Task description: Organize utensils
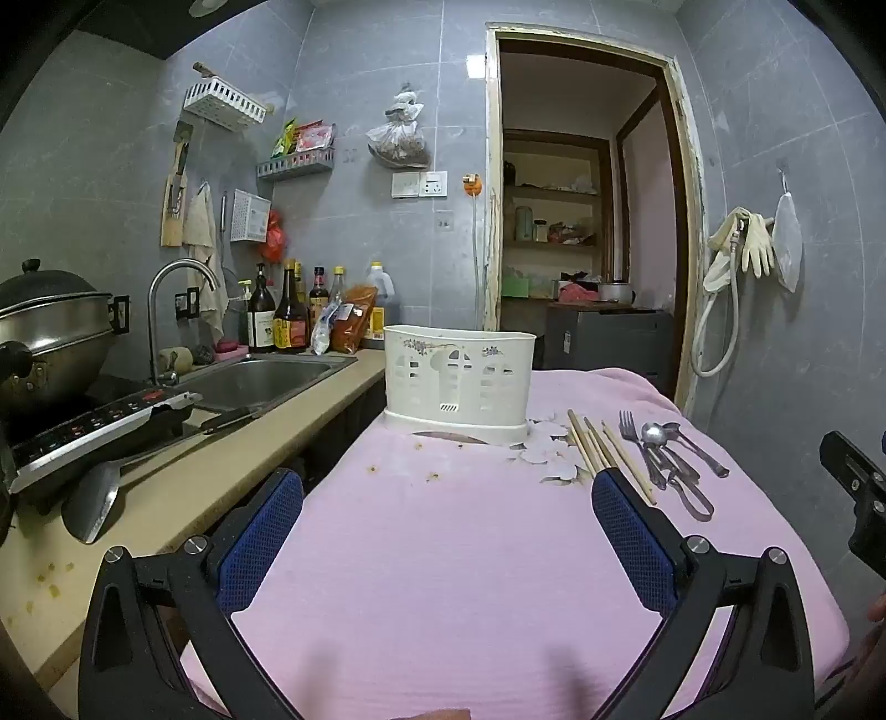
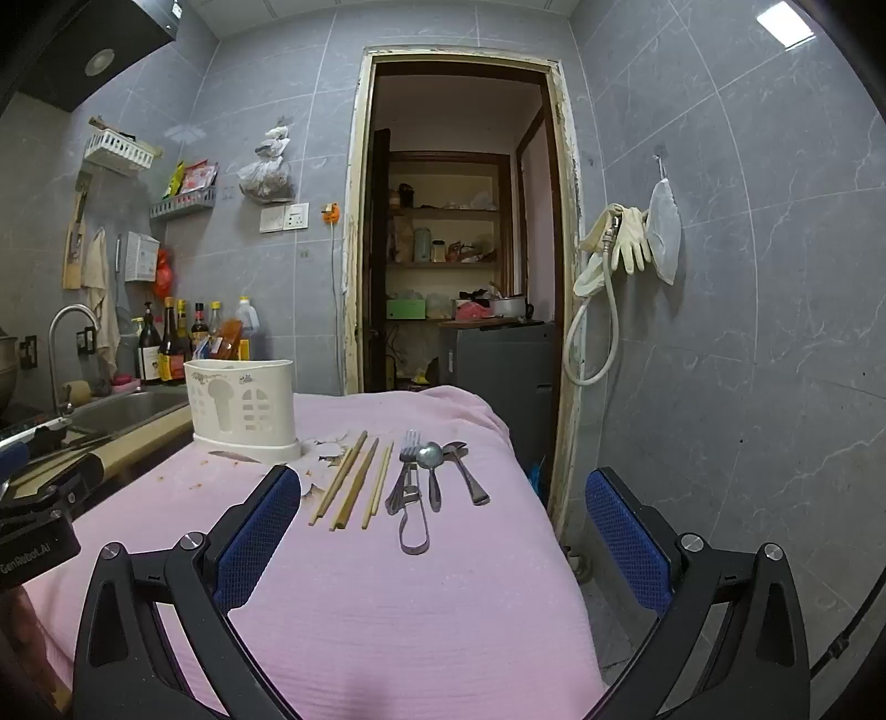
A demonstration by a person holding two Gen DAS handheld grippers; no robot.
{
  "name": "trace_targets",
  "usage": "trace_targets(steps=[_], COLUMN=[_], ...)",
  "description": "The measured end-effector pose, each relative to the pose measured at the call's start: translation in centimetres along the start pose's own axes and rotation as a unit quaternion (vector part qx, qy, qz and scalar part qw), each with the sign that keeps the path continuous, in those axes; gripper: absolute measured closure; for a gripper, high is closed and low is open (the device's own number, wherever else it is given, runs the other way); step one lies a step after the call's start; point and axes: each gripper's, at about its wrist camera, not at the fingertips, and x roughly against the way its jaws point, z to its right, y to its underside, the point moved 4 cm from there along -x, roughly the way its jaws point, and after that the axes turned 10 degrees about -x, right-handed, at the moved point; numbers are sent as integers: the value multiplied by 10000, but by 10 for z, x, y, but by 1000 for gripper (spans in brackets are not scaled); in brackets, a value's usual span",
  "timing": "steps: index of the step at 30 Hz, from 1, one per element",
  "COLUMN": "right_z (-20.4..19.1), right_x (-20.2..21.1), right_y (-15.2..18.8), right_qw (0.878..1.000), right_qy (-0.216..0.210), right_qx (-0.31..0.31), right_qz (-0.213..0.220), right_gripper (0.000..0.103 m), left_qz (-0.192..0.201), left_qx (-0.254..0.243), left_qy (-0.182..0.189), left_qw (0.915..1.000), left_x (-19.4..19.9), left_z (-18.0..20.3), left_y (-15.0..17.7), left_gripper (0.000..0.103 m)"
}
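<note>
Right tool (image 2: 443,509) (wide, empty) before chopsticks (image 2: 354,479)

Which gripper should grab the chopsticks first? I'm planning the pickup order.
Probably the right gripper: its open jaws face the chopsticks and cutlery directly. The left gripper faces the holder instead.

My two wrist views are evenly lit by cool indoor light. In my right view a ceiling light panel (image 2: 785,23) glows bright white at the upper corner. The room past the doorway (image 2: 459,232) is dimmer. Soft shadows darken the near edge of the pink cloth (image 1: 443,554). Both views are sharp at the centre; the fisheye bends the wall tiles (image 2: 747,277) and leaves black corners.
</note>
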Motion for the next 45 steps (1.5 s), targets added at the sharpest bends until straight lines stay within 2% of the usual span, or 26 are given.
trace_targets(steps=[45], right_z=[0], right_x=[1], right_y=[-1], right_qw=[10000], right_qy=[12], right_qx=[5], right_qz=[0], right_gripper=[0], left_qz=[-26], left_qx=[25], left_qy=[74], left_qw=[10000], left_x=[2], left_z=[4], left_y=[3], left_gripper=[1])
